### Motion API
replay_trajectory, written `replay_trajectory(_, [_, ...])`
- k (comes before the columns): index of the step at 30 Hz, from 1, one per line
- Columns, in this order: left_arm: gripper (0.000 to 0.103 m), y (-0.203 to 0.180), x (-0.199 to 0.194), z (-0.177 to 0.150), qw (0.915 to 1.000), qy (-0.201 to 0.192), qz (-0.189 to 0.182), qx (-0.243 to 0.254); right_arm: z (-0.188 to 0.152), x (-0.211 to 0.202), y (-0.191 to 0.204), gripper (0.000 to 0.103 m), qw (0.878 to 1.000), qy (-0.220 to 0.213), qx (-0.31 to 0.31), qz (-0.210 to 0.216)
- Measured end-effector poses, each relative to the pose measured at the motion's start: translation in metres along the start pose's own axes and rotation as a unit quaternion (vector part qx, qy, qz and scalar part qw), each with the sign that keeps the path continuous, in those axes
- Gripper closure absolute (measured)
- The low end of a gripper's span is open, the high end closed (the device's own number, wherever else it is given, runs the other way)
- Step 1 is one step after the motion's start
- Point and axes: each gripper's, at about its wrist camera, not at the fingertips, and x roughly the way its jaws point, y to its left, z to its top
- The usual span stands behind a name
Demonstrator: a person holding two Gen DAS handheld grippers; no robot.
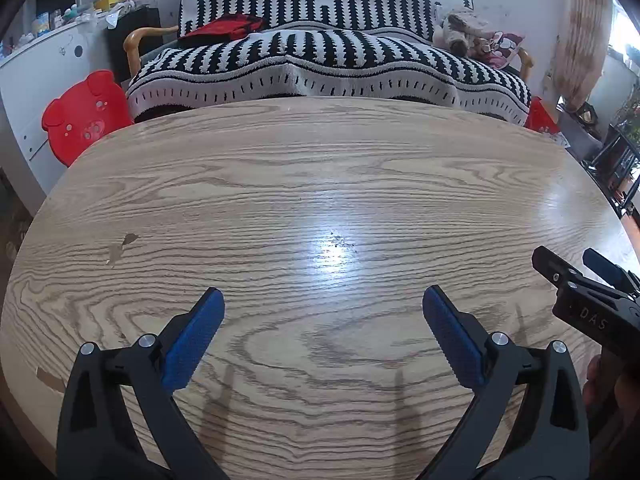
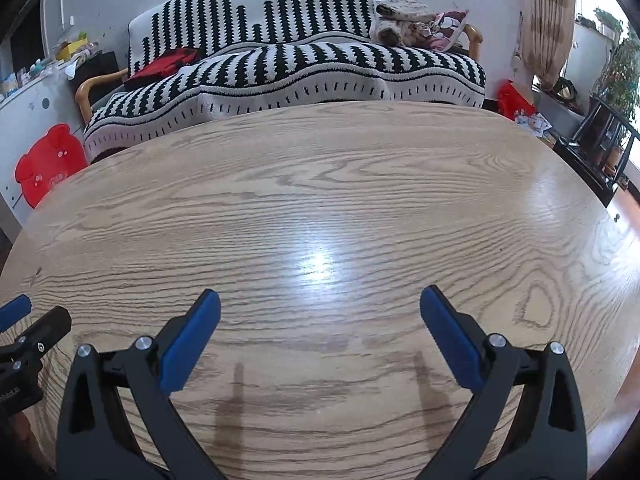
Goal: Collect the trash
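Observation:
My left gripper [image 1: 323,300] is open and empty, held just above a wooden table [image 1: 280,184]. My right gripper [image 2: 320,300] is open and empty above the same table [image 2: 360,184]. Each gripper has blue pads on black fingers. The right gripper also shows at the right edge of the left wrist view [image 1: 576,272], and the left gripper shows at the left edge of the right wrist view [image 2: 28,320]. No trash shows on the table in either view; only a few dark specks [image 1: 340,240] lie near the glare and chipped spots [image 1: 120,246] mark the veneer.
A sofa with a black-and-white striped cover [image 1: 328,60] stands behind the table's far edge. A red stool [image 1: 82,118] sits at the left by a white cabinet [image 1: 24,80]. A black shelf with plants [image 2: 600,136] stands at the right.

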Motion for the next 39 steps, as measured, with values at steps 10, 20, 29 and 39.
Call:
replay_trajectory(10, [0.007, 0.001, 0.002, -0.001, 0.9999, 0.010, -0.001, -0.008, 0.001, 0.001, 0.004, 0.006, 1.000, 0.002, -0.008, 0.001])
replay_trajectory(20, [0.007, 0.000, 0.007, -0.001, 0.9997, 0.019, -0.007, -0.012, 0.000, 0.001, 0.003, 0.006, 1.000, 0.004, -0.001, 0.001])
replay_trajectory(29, [0.007, 0.002, 0.007, -0.001, 0.9995, 0.023, -0.014, -0.015, -0.002, 0.001, 0.007, 0.006, 1.000, 0.001, -0.018, -0.006])
replay_trajectory(39, [0.007, 0.009, 0.008, 0.001, 0.9988, 0.028, -0.002, -0.041, -0.002, 0.002, 0.008, 0.006, 1.000, 0.004, -0.022, -0.008])
